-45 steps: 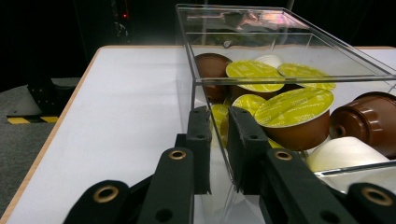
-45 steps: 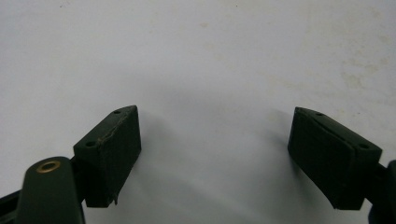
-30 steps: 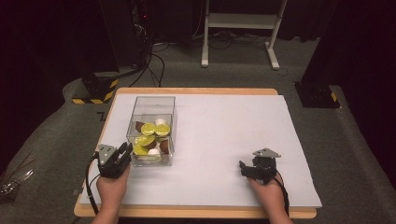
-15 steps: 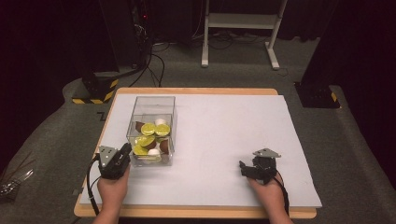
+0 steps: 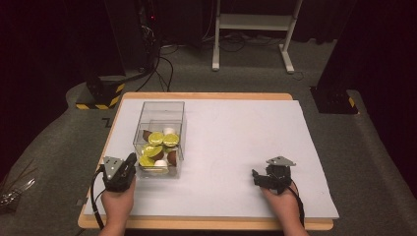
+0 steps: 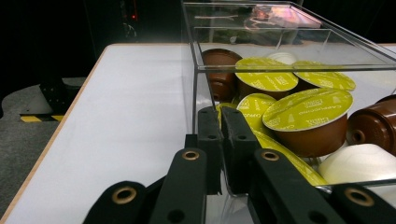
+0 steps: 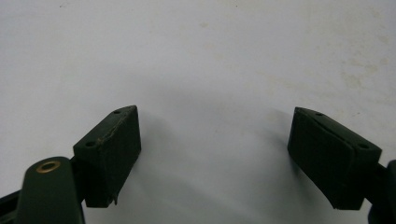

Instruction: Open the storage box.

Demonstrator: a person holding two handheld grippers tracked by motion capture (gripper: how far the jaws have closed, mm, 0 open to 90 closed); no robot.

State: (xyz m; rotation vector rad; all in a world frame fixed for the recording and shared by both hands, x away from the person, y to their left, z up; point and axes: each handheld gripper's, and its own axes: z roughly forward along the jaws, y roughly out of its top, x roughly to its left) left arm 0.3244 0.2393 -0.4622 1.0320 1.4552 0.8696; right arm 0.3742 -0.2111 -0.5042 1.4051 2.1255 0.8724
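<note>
Clear plastic box (image 6: 280, 65) wall clamped by left gripper (image 6: 223, 122), jaws just closed; right gripper (image 7: 229, 154) jaws apart over white tabletop (image 7: 196, 56).

"CAPPUCCINO" on yellow-green capsule lid (image 6: 307, 109) (other lids' print too small).

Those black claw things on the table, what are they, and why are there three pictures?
They are grippers, two-jawed tongs a person holds, one in each hand. The high view looks down from above the white-covered table. The other two pictures come from small cameras riding on each gripper. The left gripper has just been closing its jaws on the near wall of a clear plastic box, and they now pinch it. Inside lie coffee capsules, brown and white ones, many with yellow-green lids. The right gripper rests open over bare table, holding nothing.
</note>
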